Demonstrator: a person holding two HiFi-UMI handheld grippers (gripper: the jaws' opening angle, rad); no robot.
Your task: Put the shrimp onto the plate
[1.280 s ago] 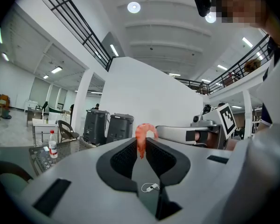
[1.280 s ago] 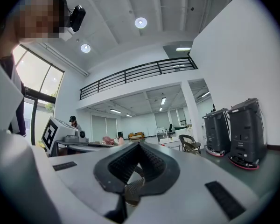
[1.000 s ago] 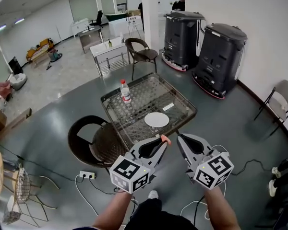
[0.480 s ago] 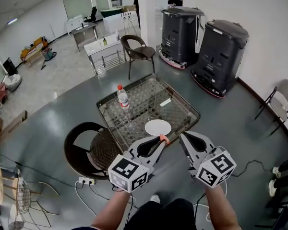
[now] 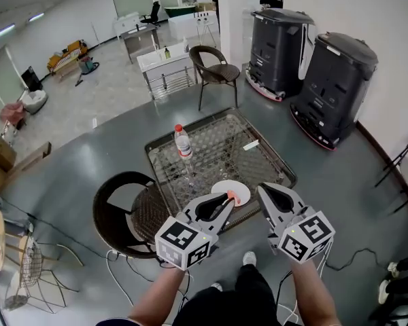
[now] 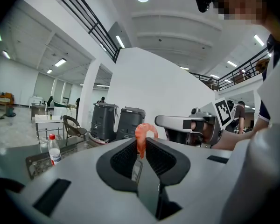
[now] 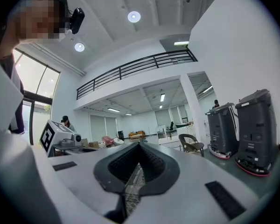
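Note:
An orange shrimp (image 6: pixel 144 133) is pinched at the tip of my left gripper (image 6: pixel 141 143), which is shut on it. In the head view the shrimp (image 5: pixel 232 196) hovers over the near edge of a white plate (image 5: pixel 232 190) that lies on a glass-topped table (image 5: pixel 224 141). My left gripper (image 5: pixel 226 201) is held up in the air in front of the person, above the table's near side. Just to its right my right gripper (image 5: pixel 264 193) is shut with nothing between its jaws; its own view shows the closed jaws (image 7: pixel 139 146).
A plastic water bottle (image 5: pixel 183 142) with a red cap stands on the table's left part. A dark wicker chair (image 5: pixel 132 212) sits at the table's near left, another chair (image 5: pixel 215 74) beyond it. Two large dark machines (image 5: pixel 306 53) stand at the right wall.
The person has stepped toward the table: table and plate sit nearer and lower in the head view, and the shrimp now overlaps the plate's edge. Both grippers stay shut.

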